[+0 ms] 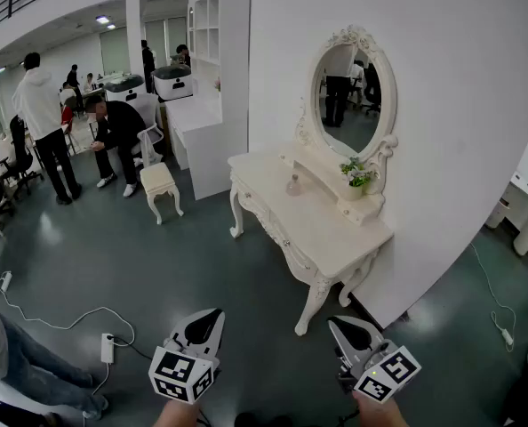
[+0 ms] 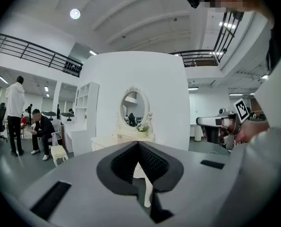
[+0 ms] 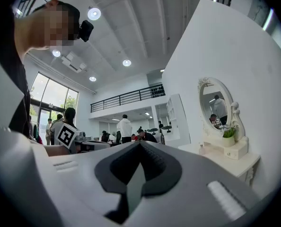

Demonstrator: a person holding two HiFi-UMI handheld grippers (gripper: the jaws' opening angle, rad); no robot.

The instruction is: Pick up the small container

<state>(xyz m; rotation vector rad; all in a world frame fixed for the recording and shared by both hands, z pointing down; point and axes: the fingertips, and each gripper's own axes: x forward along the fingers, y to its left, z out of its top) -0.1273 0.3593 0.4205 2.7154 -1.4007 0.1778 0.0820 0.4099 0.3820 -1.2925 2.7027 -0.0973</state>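
Head view, near to far: two handheld grippers, the left gripper (image 1: 212, 317) and the right gripper (image 1: 335, 325), each carry one cube printed with black-and-white square markers, the only print that can be made out. Both pairs of jaws are pressed together with nothing between them. One power strip (image 1: 107, 347) lies on the grey floor. Beyond stands one cream dressing table (image 1: 335, 238). The small container (image 1: 293, 185) sits upright on its top, well apart from both grippers, beside one potted plant (image 1: 356, 174) below one oval mirror (image 1: 348, 87). Farther off, one stool (image 1: 158, 180) stands near a seated person in black (image 1: 117, 127) and a standing person in white (image 1: 40, 105).
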